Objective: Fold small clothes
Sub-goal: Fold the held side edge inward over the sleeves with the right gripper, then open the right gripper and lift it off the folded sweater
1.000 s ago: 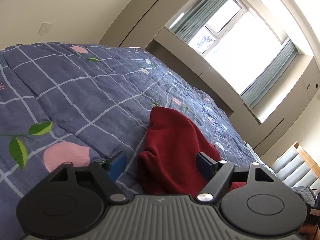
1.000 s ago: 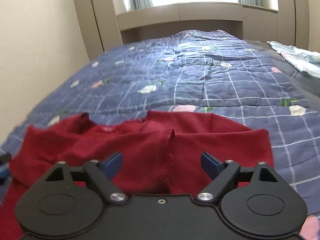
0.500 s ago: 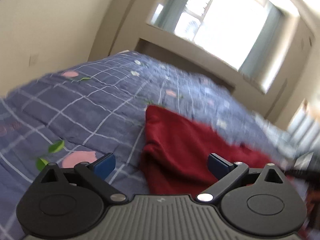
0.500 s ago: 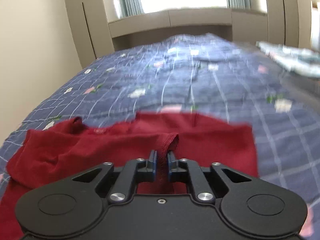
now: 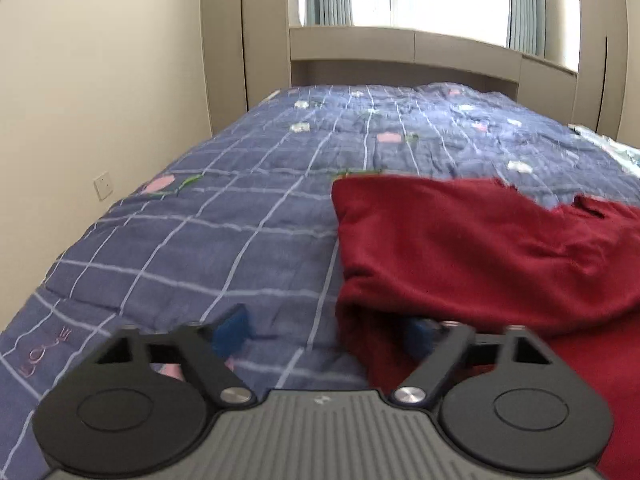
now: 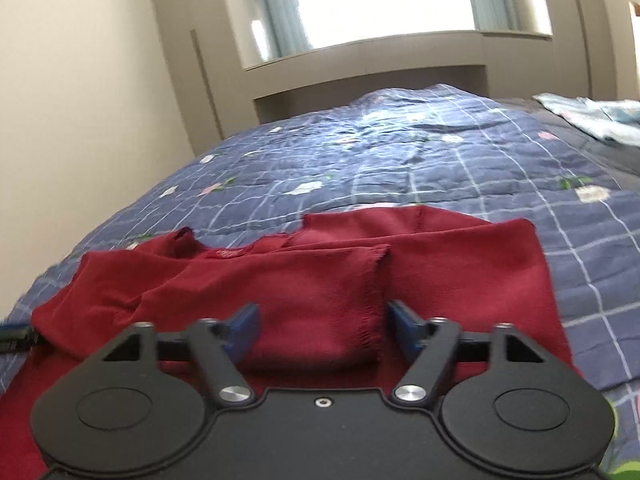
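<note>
A dark red knit top (image 5: 472,248) lies on the blue checked quilt (image 5: 248,208), its sleeves folded over the body. My left gripper (image 5: 326,330) is open at the top's left edge, with the fabric fold between the blue pads. In the right wrist view the red top (image 6: 304,276) fills the foreground. A folded sleeve with a stitched cuff (image 6: 376,292) lies between the open fingers of my right gripper (image 6: 322,326). The left gripper's tip (image 6: 12,338) shows at the far left edge.
The quilt (image 6: 400,160) covers a bed that runs to a beige headboard shelf (image 5: 400,46) under a bright window. A cream wall with a socket (image 5: 103,185) is on the left. Light patterned cloth (image 6: 592,118) lies at the bed's far right.
My right gripper shut on the sleeve cuff half a second ago and has now opened, leaving the sleeve lying on the top. My left gripper swung round to face the headboard and stays open.
</note>
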Demonstrator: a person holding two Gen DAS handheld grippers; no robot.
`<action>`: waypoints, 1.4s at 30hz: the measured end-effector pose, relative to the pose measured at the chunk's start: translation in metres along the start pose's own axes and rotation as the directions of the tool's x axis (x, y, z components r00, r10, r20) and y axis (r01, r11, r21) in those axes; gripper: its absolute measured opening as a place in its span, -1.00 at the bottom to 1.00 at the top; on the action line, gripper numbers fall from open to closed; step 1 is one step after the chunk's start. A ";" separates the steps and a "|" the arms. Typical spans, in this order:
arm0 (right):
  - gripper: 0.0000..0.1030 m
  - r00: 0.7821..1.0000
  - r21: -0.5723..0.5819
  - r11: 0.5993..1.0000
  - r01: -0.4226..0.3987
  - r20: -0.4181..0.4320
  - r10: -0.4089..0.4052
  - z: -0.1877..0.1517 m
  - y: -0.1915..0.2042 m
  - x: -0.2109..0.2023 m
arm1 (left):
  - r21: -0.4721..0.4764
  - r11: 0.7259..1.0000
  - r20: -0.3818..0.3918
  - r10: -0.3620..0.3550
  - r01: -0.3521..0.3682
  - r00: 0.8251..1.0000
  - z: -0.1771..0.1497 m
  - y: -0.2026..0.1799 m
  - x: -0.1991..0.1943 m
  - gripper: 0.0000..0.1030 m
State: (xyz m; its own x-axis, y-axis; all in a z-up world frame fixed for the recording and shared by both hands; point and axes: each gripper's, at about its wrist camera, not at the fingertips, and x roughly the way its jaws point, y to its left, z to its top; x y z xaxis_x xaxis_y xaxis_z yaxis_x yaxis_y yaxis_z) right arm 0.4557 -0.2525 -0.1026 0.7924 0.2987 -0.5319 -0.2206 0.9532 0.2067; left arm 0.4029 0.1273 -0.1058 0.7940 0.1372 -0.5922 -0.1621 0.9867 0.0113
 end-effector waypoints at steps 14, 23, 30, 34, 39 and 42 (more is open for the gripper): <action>0.73 1.000 0.014 1.000 -0.027 0.005 0.027 -0.003 -0.003 0.003 | -0.263 0.963 -0.012 -0.072 0.066 0.997 -0.005 0.030 0.002 -0.90; 0.93 1.000 -0.024 0.999 -0.023 0.002 0.023 -0.005 0.004 0.004 | -0.262 0.961 -0.018 -0.091 0.084 0.996 -0.005 0.040 -0.018 0.45; 0.99 1.000 -0.011 1.000 -0.011 0.022 0.011 -0.006 0.001 0.002 | -0.274 0.959 0.037 -0.064 0.072 0.997 0.023 0.041 -0.025 0.75; 0.99 1.000 -0.020 1.000 -0.006 0.011 0.006 -0.007 0.002 0.003 | -0.204 0.974 0.026 -0.091 0.095 0.996 0.044 0.016 0.016 0.79; 0.99 1.000 -0.002 1.000 -0.019 0.013 0.019 -0.006 -0.001 0.003 | -0.151 0.988 -0.011 -0.015 0.014 1.000 0.053 -0.008 0.069 0.77; 0.99 0.999 0.010 1.000 -0.029 0.016 0.029 -0.006 -0.003 0.003 | -0.185 0.979 -0.041 0.076 -0.082 0.996 0.052 -0.002 0.084 0.77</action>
State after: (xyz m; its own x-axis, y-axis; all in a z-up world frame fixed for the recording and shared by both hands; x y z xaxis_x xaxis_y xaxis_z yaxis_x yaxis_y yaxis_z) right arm 0.4550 -0.2544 -0.1100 0.7946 0.3251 -0.5128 -0.2374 0.9437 0.2303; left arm 0.5001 0.1413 -0.1134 0.7548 0.2079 -0.6222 -0.3321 0.9390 -0.0891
